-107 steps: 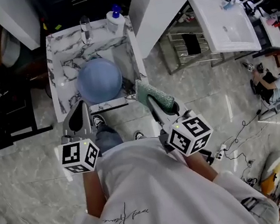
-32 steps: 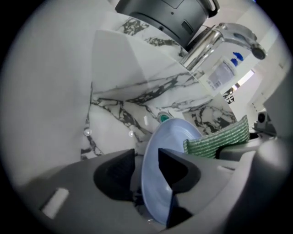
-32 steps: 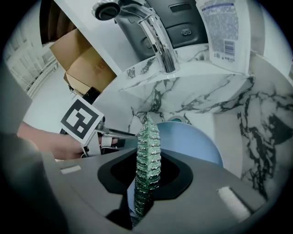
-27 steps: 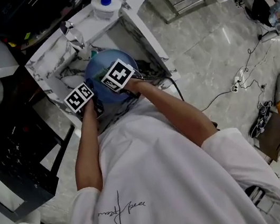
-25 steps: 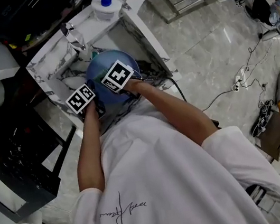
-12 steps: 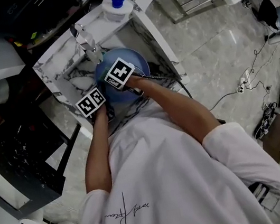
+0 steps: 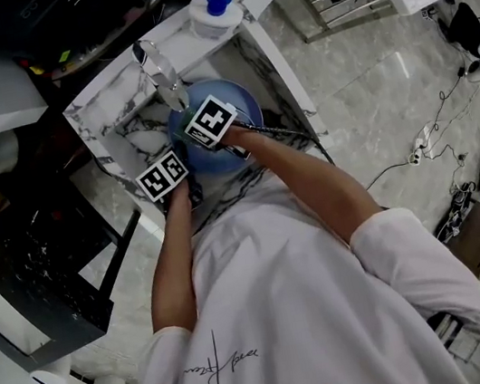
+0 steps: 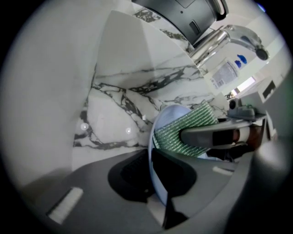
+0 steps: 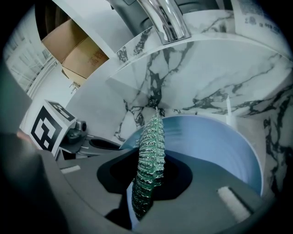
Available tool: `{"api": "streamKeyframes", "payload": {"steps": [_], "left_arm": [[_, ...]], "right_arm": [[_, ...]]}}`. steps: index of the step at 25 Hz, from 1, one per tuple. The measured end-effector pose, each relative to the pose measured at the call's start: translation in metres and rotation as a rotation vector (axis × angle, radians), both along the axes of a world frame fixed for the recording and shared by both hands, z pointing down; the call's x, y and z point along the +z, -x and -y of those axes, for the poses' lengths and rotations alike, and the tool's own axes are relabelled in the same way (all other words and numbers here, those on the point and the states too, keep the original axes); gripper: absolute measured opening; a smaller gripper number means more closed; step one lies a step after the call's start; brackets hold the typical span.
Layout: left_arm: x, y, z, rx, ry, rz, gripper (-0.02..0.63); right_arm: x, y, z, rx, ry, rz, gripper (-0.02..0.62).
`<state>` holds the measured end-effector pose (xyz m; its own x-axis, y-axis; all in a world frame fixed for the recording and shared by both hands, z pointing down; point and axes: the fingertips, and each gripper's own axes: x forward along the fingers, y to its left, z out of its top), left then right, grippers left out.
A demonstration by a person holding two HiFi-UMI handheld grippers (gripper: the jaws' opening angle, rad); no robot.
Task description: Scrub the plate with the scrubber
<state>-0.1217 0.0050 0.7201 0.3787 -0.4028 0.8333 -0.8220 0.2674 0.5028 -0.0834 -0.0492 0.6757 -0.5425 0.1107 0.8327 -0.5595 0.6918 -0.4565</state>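
Observation:
A light blue plate (image 7: pixel 239 107) stands tilted in the marble sink (image 7: pixel 107 118). My left gripper (image 8: pixel 153 177) has just been closing, and the plate's near rim (image 8: pixel 158 137) now sits pinched between its pads. My right gripper (image 9: pixel 146 183) is shut on the green mesh scrubber (image 9: pixel 149 155), which stands on edge above the plate's face (image 9: pixel 215 146). In the left gripper view the scrubber (image 8: pixel 183 128) lies against the plate's inner side, under the right gripper's finger (image 8: pixel 215 137). In the head view, both marker cubes, left (image 7: pixel 162 174) and right (image 7: pixel 211 122), hide the jaws.
A chrome faucet (image 7: pixel 158 63) arches over the back of the sink, close above the plate. A white bottle with a blue cap (image 7: pixel 214 7) stands on the back right corner. The sink's walls (image 9: pixel 151 77) close in around the plate. A cardboard box (image 9: pixel 78 50) sits beyond.
Both grippers, earlier held in front of the sink, are now down in the basin at the plate. Over the last second they shifted only slightly.

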Motion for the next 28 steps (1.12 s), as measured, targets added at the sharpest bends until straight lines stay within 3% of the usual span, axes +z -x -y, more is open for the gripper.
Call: {"api": "streamKeyframes", "payload": {"steps": [5,28], "left_arm": [[0.000,-0.001,-0.001,-0.002,0.004,-0.006,0.088],[-0.002,-0.004,-0.001,0.007,0.042,-0.048,0.081]], "right_arm": [[0.001,0.001,0.006,-0.020,-0.028,-0.008,0.066],[0.000,-0.009,0.043,0.070,-0.100,-0.011,0.066]]}}
